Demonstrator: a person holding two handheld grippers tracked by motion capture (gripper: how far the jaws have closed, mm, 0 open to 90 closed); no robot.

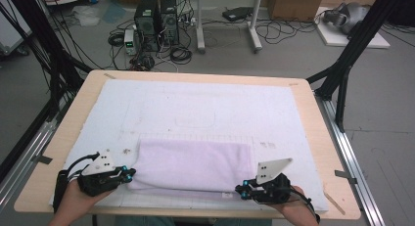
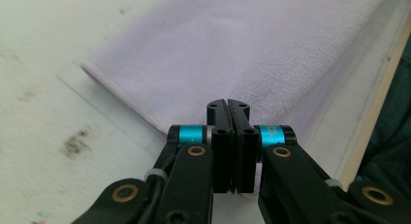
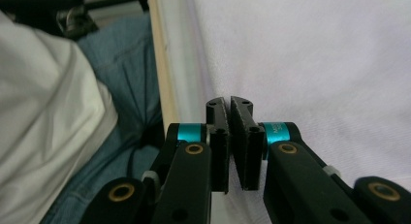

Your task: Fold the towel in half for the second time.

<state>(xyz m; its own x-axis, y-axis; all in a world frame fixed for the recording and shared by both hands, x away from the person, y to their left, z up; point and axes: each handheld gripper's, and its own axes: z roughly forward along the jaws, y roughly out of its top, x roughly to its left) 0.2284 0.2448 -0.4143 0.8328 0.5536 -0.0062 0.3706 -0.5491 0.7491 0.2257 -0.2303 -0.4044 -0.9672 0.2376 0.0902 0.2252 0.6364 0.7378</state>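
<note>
L gripper has jaws pressed together, apparently pinching the near-left corner of the folded pale-lilac terry towel, which lies betw. both grippers. R gripper, jaws likewise together at the near-right corner, prob. readying a lift for another fold.

The left gripper is black, with a grey three-cornered plate on top, at 7 o'clock in the high view. A black cable loops from its back. The right gripper, at 5 o'clock, looks the same. Up close, each one has two flat black jaws, shiny blue rings beside them and gold screws on the arms. The person wears blue jeans and a white top.
</note>
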